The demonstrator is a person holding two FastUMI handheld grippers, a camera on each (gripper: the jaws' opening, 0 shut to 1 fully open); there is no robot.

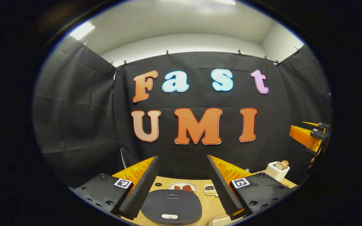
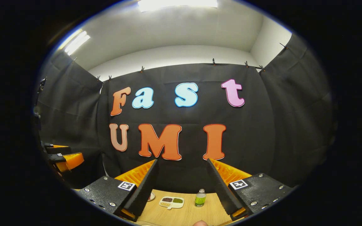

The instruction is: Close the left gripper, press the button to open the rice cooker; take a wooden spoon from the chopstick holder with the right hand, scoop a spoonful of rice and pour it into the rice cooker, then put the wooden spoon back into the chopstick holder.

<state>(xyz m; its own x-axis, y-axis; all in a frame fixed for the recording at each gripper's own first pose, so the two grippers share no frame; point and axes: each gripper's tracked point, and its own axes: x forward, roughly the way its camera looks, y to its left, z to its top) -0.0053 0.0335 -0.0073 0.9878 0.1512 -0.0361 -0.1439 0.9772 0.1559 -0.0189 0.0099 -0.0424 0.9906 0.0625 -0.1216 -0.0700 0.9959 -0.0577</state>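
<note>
The rice cooker [image 1: 171, 207] sits low in the left gripper view, its dark lid down, with a pale button [image 1: 169, 216] on the near edge. My left gripper [image 1: 181, 185] hovers above it, open, its two fingers spread wide and nothing between them. The other gripper [image 1: 309, 133] shows at the far right of that view, held up off the table. In the right gripper view my right gripper [image 2: 181, 188] is open and holds nothing, raised over the wooden table [image 2: 184, 213]. The left gripper [image 2: 63, 157] appears at that view's left edge.
Behind the cooker lie a white plate [image 1: 182, 187] with reddish food and a small divided dish [image 1: 210, 189]. A white holder [image 1: 277, 169] with brown pieces stands at the right. In the right gripper view, a divided dish of grains [image 2: 171, 201] and a green bottle [image 2: 200, 198] stand on the table.
</note>
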